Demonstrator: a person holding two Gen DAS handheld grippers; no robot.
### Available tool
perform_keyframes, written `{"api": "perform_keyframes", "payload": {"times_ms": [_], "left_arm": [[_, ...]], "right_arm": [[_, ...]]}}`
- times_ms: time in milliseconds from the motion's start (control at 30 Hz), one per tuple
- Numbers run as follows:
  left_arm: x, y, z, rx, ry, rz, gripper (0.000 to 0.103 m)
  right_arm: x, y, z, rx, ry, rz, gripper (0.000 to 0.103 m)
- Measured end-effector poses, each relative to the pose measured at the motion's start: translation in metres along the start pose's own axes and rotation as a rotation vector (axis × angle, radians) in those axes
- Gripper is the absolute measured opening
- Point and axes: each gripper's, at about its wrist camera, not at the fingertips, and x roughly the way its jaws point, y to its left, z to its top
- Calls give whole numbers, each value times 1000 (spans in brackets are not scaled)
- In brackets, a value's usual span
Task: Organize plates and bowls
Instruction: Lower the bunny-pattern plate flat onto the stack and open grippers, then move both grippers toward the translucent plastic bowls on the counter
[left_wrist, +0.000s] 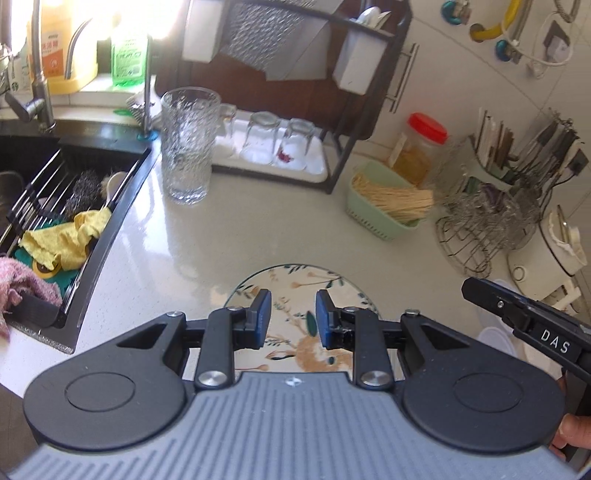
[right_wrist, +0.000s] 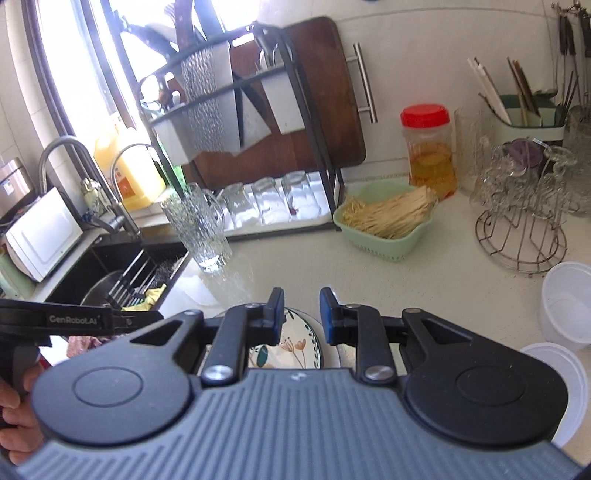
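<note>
Hovering over floral plate (left_wrist: 295, 295) on counter (left_wrist: 229, 236), left gripper (left_wrist: 292, 317) and right gripper (right_wrist: 302, 314) both parted, empty; risks knocking tall glass (left_wrist: 188, 144) if swung wide.

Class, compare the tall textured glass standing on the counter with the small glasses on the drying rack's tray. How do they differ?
The tall textured glass stands mouth up; the small glasses stand mouth down. The tall one has a rippled wall, the small ones smooth walls. It stands alone on the bare counter, while they sit in a row on the white tray. All are clear glass.
</note>
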Motion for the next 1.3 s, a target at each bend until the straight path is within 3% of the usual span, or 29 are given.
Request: {"api": "perform_keyframes", "payload": {"times_ms": [367,567,833,1300], "left_arm": [[-20,-36,-12,61,-39,-47,29],[-23,-39,-23,83,-9,-66,29],[-9,-57,-29,136,35,-116,29],[31,-127,-24,288,114,-205,31]], "right_arm": [[-46,3,-11,16,-47,-46,24],[-63,2,-23,34,-51,-104,24],[-73,-11,-37,77,-55,-170,24],[-89,-63,-47,209,-59,-317,24]]}}
